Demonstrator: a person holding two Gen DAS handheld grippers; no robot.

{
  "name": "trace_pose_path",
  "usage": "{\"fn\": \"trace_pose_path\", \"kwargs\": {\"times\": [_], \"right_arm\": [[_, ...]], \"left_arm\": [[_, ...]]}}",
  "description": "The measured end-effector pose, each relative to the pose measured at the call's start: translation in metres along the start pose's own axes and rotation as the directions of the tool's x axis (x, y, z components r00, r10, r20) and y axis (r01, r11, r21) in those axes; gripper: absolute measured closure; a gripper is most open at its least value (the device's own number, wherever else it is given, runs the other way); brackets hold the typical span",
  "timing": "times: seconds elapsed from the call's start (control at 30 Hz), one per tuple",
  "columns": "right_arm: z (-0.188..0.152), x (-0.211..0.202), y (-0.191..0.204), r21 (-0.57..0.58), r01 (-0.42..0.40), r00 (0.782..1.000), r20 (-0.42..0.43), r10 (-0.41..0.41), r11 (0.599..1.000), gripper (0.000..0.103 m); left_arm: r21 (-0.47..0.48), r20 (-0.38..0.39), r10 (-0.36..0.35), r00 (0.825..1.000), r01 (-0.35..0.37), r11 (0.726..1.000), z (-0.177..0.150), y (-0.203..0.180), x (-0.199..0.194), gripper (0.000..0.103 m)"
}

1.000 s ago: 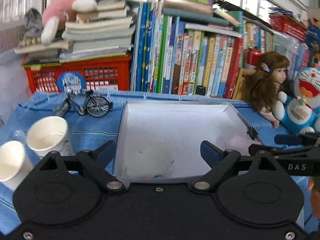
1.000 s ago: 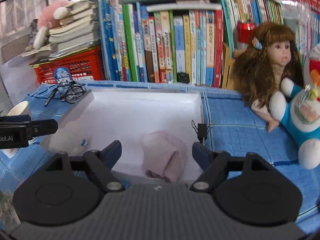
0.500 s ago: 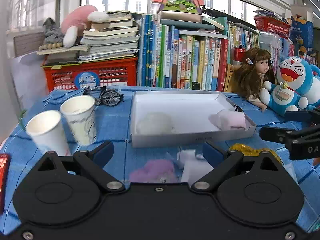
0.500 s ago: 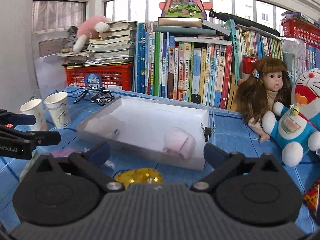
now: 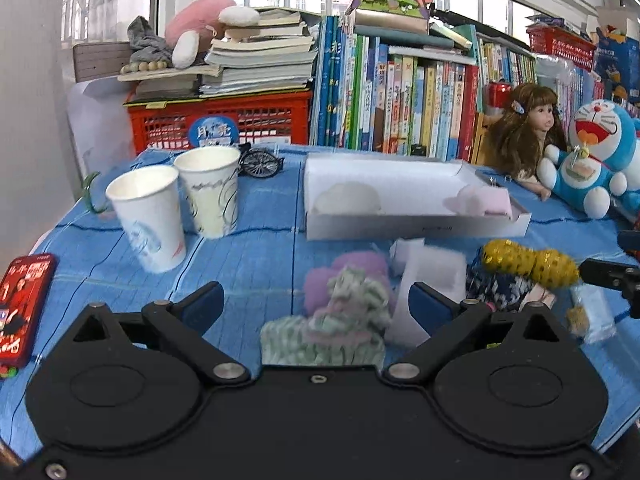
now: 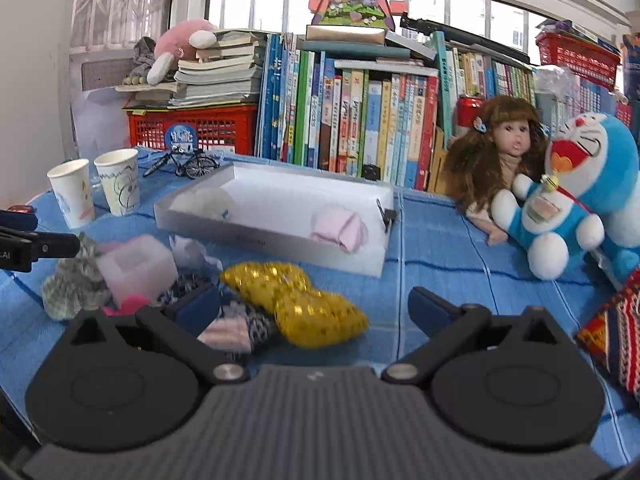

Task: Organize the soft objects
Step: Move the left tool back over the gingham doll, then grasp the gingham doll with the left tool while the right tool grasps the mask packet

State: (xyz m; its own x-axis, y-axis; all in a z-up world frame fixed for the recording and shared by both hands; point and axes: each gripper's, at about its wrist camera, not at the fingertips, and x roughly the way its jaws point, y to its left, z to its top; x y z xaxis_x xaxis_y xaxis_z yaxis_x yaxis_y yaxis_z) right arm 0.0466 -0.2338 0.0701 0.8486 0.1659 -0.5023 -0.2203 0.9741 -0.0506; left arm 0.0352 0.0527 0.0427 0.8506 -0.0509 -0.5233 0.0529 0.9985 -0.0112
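A white box [image 5: 416, 226] [image 6: 256, 236] holds a white soft ball [image 5: 348, 198] at its left and a pink soft roll [image 5: 486, 200] [image 6: 340, 226] at its right. In front of it lie a green-white knit piece [image 5: 340, 324] [image 6: 72, 280], a purple puff [image 5: 360, 268], a white foam block [image 5: 428, 276] [image 6: 136, 268], a gold sequin bow [image 5: 528, 266] [image 6: 296, 300] and a dark patterned cloth [image 5: 496, 288] [image 6: 244, 324]. My left gripper [image 5: 316, 304] is open, above the knit piece. My right gripper [image 6: 314, 306] is open, above the gold bow.
Two paper cups [image 5: 176, 208] [image 6: 96, 192] stand at the left, a red tin [image 5: 22, 308] by the left edge. A toy bicycle [image 5: 260, 162], red basket [image 5: 220, 124], books [image 5: 400, 100], a doll [image 6: 500, 160], a Doraemon plush [image 6: 576, 196] and striped cloth [image 6: 616, 332] ring the table.
Both grippers have pulled back from over the white box toward the table's front and stay open and empty. The pile of soft things in front of the box has come into view.
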Motion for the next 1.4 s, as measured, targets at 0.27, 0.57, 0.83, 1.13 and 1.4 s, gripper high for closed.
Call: {"fn": "trace_pose_path", "kwargs": {"times": [0.27,0.57,0.83,1.13,1.4], "right_arm": [[-0.022,-0.01,0.002,0.019,0.025,0.999,-0.022,-0.025,1.0,0.0],[-0.038,-0.01,0.005,0.015,0.031,0.998,-0.056,-0.03,0.999,0.0],[-0.045,-0.005,0.007,0.022,0.036,0.996,-0.081,-0.034,0.999,0.002],[-0.047,-0.001,0.007,0.052,0.054,0.992,-0.12,-0.047,0.997,0.053],[-0.04,-0.009,0.001,0.094,0.101,0.991,-0.1,-0.091,0.99,0.084]], "left_arm": [[-0.015,-0.028,0.017,0.999,-0.018,1.0,-0.022,0.003,-0.002,0.004],[-0.05,-0.085,-0.009,0.996,0.005,0.999,-0.033,0.006,0.01,0.018],[-0.065,-0.102,-0.023,0.995,0.017,0.998,-0.033,-0.001,0.025,0.03],[-0.097,-0.111,-0.053,0.992,0.042,0.994,-0.035,-0.005,0.03,0.076],[-0.127,-0.038,-0.051,0.998,0.046,0.991,-0.019,0.001,0.01,0.082]]}}
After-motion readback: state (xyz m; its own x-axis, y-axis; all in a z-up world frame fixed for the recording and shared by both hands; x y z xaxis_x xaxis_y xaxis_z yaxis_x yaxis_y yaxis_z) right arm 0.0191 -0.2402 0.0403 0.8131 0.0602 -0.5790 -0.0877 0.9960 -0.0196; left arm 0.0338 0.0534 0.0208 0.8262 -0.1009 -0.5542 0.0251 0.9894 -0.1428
